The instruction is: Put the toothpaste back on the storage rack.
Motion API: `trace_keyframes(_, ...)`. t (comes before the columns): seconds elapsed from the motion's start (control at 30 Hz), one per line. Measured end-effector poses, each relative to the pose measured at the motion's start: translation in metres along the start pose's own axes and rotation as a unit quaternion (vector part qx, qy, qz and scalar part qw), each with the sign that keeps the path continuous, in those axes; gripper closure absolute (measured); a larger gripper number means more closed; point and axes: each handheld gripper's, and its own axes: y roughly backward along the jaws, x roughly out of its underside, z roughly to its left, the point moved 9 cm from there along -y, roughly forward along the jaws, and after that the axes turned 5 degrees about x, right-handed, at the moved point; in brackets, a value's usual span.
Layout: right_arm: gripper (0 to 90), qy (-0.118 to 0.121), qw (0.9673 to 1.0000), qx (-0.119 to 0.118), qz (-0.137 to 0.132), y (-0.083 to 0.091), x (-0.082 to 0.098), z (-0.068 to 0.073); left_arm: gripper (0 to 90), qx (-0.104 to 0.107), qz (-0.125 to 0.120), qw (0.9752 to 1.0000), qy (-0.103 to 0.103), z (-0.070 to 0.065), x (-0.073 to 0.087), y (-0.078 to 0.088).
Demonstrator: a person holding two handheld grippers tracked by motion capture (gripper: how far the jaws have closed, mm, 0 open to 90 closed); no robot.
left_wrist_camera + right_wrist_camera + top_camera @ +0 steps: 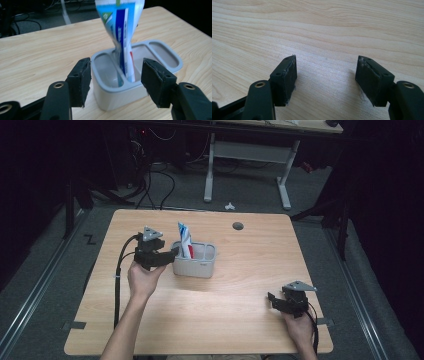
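Note:
A grey holder (196, 261) with three compartments stands near the middle of the wooden table (250, 270). A blue, white and red toothpaste tube (184, 239) stands upright in its middle slot (126, 37). My left gripper (172, 254) is open, its jaws on either side of the near end of the holder (117, 96), not touching it. At the table's front right, my right gripper (272, 301) is open and low over bare wood (325, 75), with nothing between its pads.
A round grommet hole (238, 226) sits in the table's far side. Beyond the table stands a white-legged desk (250, 155) with cables on the floor. Bare tabletop lies between the two grippers.

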Motion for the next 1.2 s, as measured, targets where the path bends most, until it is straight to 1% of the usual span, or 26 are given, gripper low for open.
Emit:
trace_keyframes(0.07,34.0,0.000,1.0000,0.000,0.000,0.000,0.000,0.000,41.2,-0.003,-0.001,1.0000,0.001,0.003,0.003,0.003)
trace_keyframes(0.17,33.9,0.000,1.0000,0.000,0.000,0.000,0.000,0.000,40.7,-0.003,-0.006,0.9999,0.009,0.007,0.006,0.009)
trace_keyframes(0.3,34.0,-0.001,1.0000,0.000,0.000,0.000,0.000,0.000,40.2,-0.005,-0.009,0.9999,0.013,0.013,0.010,0.016)
trace_keyframes(0.5,34.0,-0.001,1.0000,0.000,0.000,0.000,0.000,0.000,39.4,-0.011,-0.020,0.9995,0.023,0.019,0.013,0.028)
trace_keyframes(0.67,34.0,-0.001,1.0000,0.000,0.000,0.000,0.000,0.000,39.4,-0.016,-0.023,0.9992,0.028,0.023,0.016,0.037)
trace_keyframes(1.0,33.9,-0.001,1.0000,0.000,0.000,0.000,0.000,0.000,39.3,-0.024,-0.036,0.9983,0.039,0.032,0.022,0.051)
trace_keyframes(1.2,33.9,-0.001,1.0000,0.000,0.000,0.000,0.000,0.000,39.1,-0.027,-0.036,0.9980,0.043,0.036,0.029,0.058)
